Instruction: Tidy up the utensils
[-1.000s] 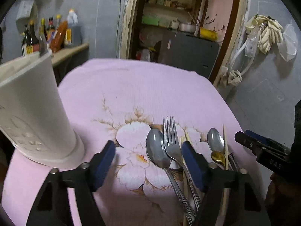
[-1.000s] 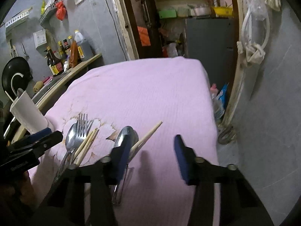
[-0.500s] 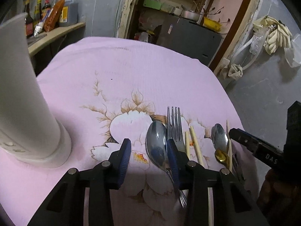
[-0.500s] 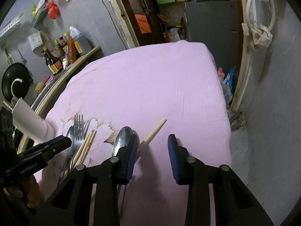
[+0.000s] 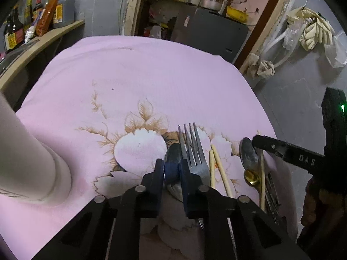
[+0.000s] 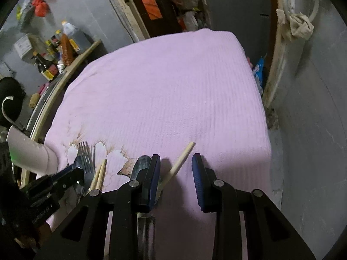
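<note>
The pink floral cloth (image 5: 151, 82) covers my counter. My left tool (image 5: 172, 173) reaches low, pads clenched on the big spoon (image 5: 172, 151) beside the fork (image 5: 193, 149). Only its view shows the small gold spoon (image 5: 251, 176). My right tool (image 6: 176, 173) hovers spread wide, one chopstick (image 6: 182, 160) seemingly between its pads.
</note>
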The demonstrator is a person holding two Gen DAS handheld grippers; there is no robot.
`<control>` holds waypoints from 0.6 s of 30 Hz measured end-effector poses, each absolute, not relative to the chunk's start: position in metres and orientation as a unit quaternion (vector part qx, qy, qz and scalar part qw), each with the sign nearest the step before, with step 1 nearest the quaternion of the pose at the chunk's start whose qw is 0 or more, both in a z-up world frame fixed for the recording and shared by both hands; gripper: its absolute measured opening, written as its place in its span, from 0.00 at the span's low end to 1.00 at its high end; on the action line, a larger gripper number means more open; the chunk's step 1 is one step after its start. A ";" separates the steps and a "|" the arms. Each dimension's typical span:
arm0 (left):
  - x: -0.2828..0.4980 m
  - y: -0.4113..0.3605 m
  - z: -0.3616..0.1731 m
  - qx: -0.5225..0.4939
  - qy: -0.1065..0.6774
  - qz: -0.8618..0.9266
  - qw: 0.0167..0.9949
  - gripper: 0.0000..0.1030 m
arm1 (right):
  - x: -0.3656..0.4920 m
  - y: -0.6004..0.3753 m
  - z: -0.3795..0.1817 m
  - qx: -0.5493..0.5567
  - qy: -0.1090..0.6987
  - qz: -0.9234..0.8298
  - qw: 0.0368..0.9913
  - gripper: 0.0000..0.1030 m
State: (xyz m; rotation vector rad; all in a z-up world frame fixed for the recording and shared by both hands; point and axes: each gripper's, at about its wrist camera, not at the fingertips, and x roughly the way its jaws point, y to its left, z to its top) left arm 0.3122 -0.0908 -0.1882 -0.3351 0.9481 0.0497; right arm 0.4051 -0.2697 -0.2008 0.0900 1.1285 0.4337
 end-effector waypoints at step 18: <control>0.275 -0.095 -0.146 -0.130 0.427 0.030 0.894 0.02 | 0.366 -0.300 -0.185 0.192 0.502 0.220 0.814 0.04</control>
